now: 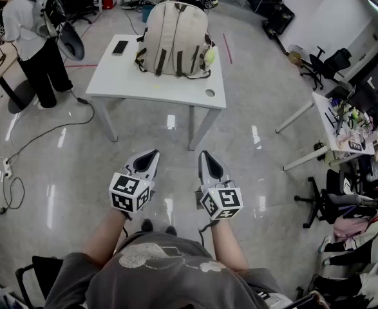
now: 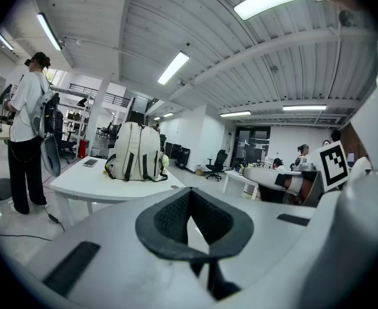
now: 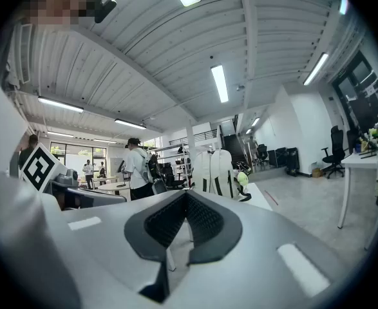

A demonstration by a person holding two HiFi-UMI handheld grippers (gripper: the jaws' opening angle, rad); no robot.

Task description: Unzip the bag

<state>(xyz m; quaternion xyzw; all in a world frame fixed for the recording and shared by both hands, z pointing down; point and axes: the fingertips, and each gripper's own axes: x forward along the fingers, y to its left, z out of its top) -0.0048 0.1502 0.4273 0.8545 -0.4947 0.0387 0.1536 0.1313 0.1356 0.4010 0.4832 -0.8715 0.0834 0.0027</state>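
Head view puts the bag (image 1: 176, 38) upright on the far half of a white counter (image 1: 150, 85), well apart from us, with open floor (image 1: 259, 140) between. Our left tongs (image 1: 151, 154) and right tongs (image 1: 204, 154) hang side by side in front of our chest. Each is clenched on nothing, and in each gripper view the dark pads meet at the tip.

We judge the bag to be soft cloth, probably light, with dark straps running down the side that faces us. No zip pull shows from here, so we expect it sits on the far side or along the top. Cloth like this will likely sag and follow a tug, and the bag may slide on the smooth counter. One pair of tongs should pinch the fabric or top handle near the zip's end while the other takes the small pull tab. A yellow-green ball (image 1: 209, 56) sits at its right side pocket.

A phone (image 1: 120, 47) lies on the counter left of the bag. The floor is glossy grey with a cable (image 1: 53, 134) trailing across it. A person (image 1: 31, 37) stands beyond the counter's left end, and desks and chairs (image 1: 327, 63) crowd the right of the room.
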